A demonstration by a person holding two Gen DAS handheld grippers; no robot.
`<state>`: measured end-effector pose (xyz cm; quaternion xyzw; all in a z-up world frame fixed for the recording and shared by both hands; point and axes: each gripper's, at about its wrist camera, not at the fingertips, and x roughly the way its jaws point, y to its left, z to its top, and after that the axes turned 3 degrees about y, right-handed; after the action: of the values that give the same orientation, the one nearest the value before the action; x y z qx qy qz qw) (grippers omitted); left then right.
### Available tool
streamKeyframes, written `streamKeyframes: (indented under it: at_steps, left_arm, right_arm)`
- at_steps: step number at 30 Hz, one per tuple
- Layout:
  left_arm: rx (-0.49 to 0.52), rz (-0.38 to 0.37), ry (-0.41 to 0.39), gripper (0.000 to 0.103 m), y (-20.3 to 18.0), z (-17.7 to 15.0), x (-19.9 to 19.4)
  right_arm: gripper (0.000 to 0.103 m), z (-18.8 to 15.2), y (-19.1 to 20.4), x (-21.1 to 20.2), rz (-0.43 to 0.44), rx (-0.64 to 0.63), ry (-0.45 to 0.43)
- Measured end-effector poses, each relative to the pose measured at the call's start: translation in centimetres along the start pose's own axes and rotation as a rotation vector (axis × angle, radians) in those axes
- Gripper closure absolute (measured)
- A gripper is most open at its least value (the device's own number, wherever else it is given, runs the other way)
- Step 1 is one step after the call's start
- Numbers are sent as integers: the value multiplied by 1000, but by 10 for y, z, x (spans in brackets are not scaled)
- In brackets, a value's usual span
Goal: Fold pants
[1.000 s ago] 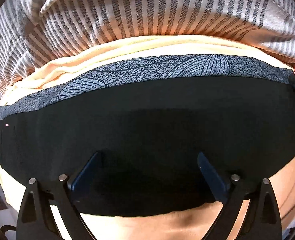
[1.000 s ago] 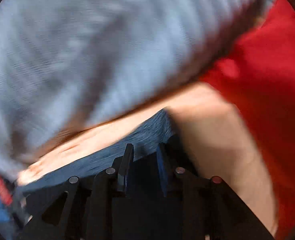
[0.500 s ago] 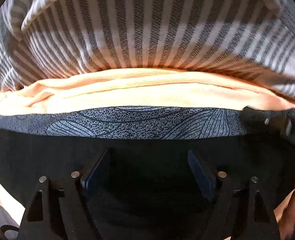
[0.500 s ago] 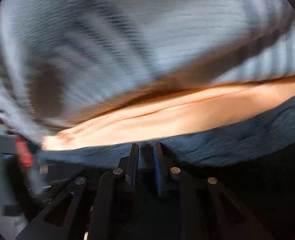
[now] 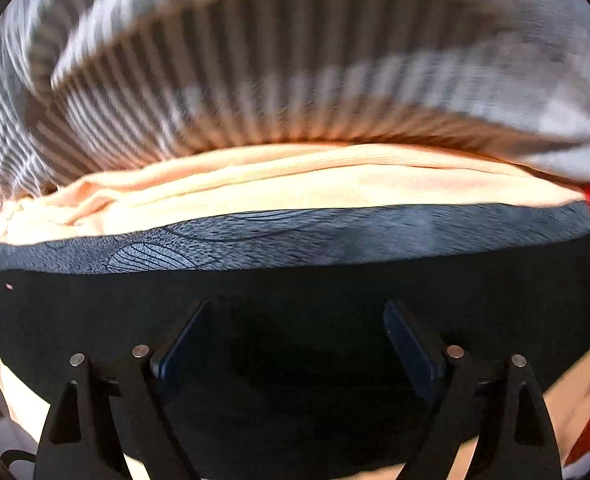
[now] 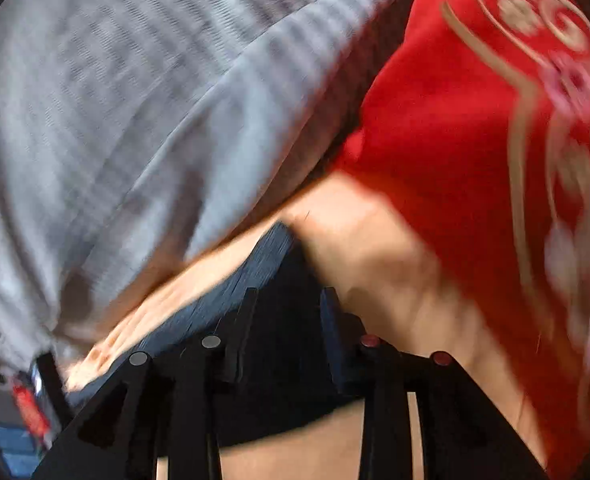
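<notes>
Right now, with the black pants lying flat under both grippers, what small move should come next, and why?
Probably lift the right gripper clear: its jaws are opening over the black pants, which lie flat with the patterned waistband straight. The left gripper, jaws opening, grips nothing.

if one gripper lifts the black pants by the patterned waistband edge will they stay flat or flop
Probably flop: the black pants lie as thin, flat folded cloth, so the free part would likely hang and unfold. The patterned waistband looks like a thicker strip, perhaps holding its line slightly better. The smooth fabric may slide on the peach cloth when pushed.
</notes>
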<state>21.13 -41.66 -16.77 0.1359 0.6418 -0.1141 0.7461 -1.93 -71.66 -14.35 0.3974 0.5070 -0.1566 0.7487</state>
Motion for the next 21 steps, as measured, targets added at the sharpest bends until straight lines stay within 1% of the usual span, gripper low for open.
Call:
streamKeyframes:
  at_steps: [1,2,3,4,5,6,7,8,9,10,11,12,13,15,17,19,21]
  left_arm:
    - [24,-7,-3,15,-9,-5,-5]
    - [46,-12,-1,15,-17,-9,-7]
    - [88,2,20,15,-29,-16,-3]
    - [114,19,44,15,-37,-20,2]
    - [134,35,63,14,-41,-24,11]
    - [134,48,49,14,-43,-30,14]
    - [123,47,26,14,-42,-33,12]
    - [120,46,23,14,-42,-34,11]
    - [117,43,23,14,-40,-35,11]
    - [114,43,26,14,-40,-35,12]
    - [111,48,30,13,-39,-35,14]
    - [114,53,33,13,-38,-35,18]
    - [130,67,31,13,-41,-35,17]
    - [163,91,18,13,-47,-35,15]
    - [183,107,7,13,-53,-35,10]
    - [192,114,1,13,-55,-36,10]
    - [193,113,0,13,-55,-36,10]
  right_arm:
    - [69,-9,11,9,0,-12,21]
    - [69,-19,5,17,-19,-24,54]
    - [71,-24,-1,22,-49,-21,70]
    - [84,-28,-14,24,-54,17,66]
    - [91,-30,-31,19,-11,102,50]
    - [92,-32,-43,10,36,174,36]
    - [90,-35,-49,1,55,206,17]
    - [84,-37,-55,-10,48,214,-7]
    - [69,-42,-59,-18,46,210,-25]
    - [52,-46,-64,-21,84,225,-33]
    - [49,-52,-70,-20,120,252,-36]
    - [49,-55,-78,-18,173,291,-29]
    - [49,-56,-77,-15,213,316,-21]
    - [49,-68,-89,-4,295,365,-17]
    - [49,-73,-78,21,335,374,-12]
    - [49,-75,-75,37,370,394,-1]
    - [50,-70,-74,46,417,415,-35]
